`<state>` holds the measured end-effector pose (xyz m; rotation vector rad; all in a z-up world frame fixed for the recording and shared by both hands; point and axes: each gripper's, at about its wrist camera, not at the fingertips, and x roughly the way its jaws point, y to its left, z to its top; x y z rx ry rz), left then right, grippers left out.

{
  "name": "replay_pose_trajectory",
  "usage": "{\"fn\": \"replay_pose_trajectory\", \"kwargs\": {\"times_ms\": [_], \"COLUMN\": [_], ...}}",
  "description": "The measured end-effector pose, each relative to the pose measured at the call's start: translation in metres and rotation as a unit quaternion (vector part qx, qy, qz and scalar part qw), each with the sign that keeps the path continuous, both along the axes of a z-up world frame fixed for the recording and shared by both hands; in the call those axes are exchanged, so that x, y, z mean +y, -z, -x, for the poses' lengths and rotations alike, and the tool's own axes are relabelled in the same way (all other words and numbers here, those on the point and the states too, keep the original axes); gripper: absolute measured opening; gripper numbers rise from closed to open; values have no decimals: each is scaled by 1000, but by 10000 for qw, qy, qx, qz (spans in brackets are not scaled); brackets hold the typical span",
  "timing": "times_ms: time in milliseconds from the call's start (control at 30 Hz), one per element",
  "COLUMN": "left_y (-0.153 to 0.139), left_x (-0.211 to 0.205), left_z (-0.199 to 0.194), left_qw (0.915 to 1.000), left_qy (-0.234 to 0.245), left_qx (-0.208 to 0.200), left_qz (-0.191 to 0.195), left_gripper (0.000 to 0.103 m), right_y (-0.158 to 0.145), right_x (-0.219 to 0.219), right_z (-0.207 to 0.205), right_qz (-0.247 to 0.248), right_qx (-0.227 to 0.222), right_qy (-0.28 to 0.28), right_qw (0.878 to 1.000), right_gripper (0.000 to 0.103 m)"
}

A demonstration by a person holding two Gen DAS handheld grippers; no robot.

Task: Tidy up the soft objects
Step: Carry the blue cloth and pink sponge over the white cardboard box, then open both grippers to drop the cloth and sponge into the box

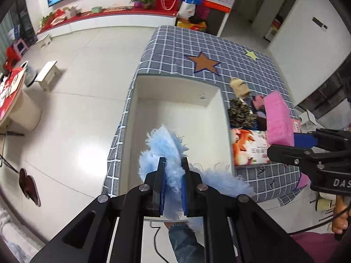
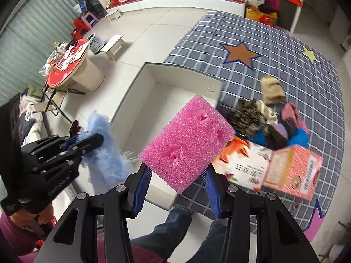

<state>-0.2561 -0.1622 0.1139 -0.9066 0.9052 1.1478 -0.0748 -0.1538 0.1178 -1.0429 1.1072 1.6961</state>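
Fluffy blue duster (image 1: 163, 151) above white bin's rim (image 1: 131, 100)

Right gripper (image 2: 177, 171) at 6 o'clock, blue pads clamped on pink sponge (image 2: 186, 142), which is tilted, pitted face to camera, frame centre. White open box (image 2: 140, 100) behind sponge toward 11 o'clock, sitting on grey checked cloth (image 2: 307, 92) with brown star (image 2: 240, 53) at 1 o'clock. Left gripper (image 2: 96, 141) at 9 o'clock, closed on fluffy light-blue item (image 2: 107, 153). Pile of soft items (image 2: 263, 114) at 3 o'clock; beige one (image 2: 271, 87) just beyond. Printed carton (image 2: 285, 166) at 4 o'clock, blurred. Jeans leg (image 2: 175, 225) below gripper.
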Motion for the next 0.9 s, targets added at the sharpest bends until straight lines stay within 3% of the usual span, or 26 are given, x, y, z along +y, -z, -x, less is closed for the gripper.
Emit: {"fn": "replay_pose_trajectory", "kwargs": {"times_ms": [367, 800, 867, 900], "left_y": [22, 51, 51, 51], "left_x": [17, 26, 24, 23], "left_z": [13, 17, 15, 15], "left_qw": [9997, 9988, 9992, 9992], "left_qy": [-165, -177, -192, -178], "left_qx": [79, 95, 200, 250], "left_qz": [141, 456, 302, 268], "left_gripper": [13, 13, 22, 44], "right_y": [12, 36, 39, 41], "right_x": [23, 37, 39, 40], "right_z": [41, 56, 58, 59], "right_qz": [192, 454, 520, 578], "right_qx": [-86, -226, -187, -121], "right_qy": [-226, -257, -316, -388], "right_qw": [9995, 9984, 9980, 9975], "right_gripper": [49, 49, 49, 50]}}
